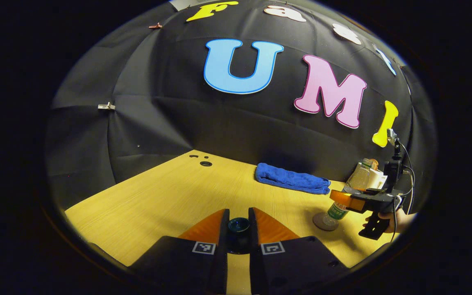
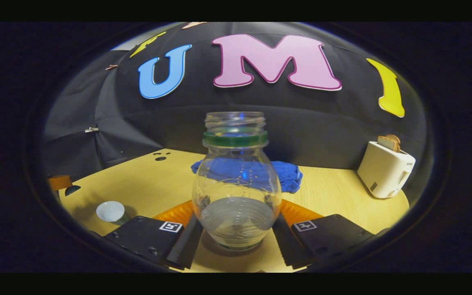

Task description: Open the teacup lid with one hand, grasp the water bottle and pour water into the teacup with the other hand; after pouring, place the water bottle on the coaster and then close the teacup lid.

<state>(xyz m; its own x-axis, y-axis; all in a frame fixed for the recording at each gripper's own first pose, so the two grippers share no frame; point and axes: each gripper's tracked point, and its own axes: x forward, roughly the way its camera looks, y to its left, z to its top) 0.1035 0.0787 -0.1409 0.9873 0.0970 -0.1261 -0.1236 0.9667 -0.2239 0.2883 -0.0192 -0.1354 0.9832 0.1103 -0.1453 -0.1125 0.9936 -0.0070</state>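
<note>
**Left gripper view, left to right.** The left gripper (image 1: 239, 212) is closed on a small dark round piece, judged to be the teacup lid (image 1: 239, 226). A finger presses on each side of it, and it is held up above the bench (image 1: 146, 200). A folded blue towel (image 1: 291, 179) lies at the back of the bench. To its right a round coaster (image 1: 323, 221) lies flat. The water bottle (image 1: 357, 182) is at the coaster, its base touching or just over the disc; which of the two cannot be told. The right gripper (image 1: 348, 200), held by a hand (image 1: 400, 219), clasps the bottle at mid-body.

**Right gripper view, left to right.** The teacup (image 2: 111, 212) stands uncovered near the bench's left edge, well apart from the bottle. The right gripper (image 2: 238, 223) is clamped on the bottle's lower body, one finger on each side. A white toaster (image 2: 385, 170) stands at the far right.

**Progress (judged).** The lid is off. Little water is left in the bottle, and it sits by the coaster, so pouring appears finished. Releasing the bottle on the coaster and closing the teacup remain.

**Orientation.** The bottle's long axis runs base to mouth. The uncapped mouth points upward. Seen from the left gripper, the axis leans to the right. Seen along the right gripper's own fingers, it looks upright.
</note>
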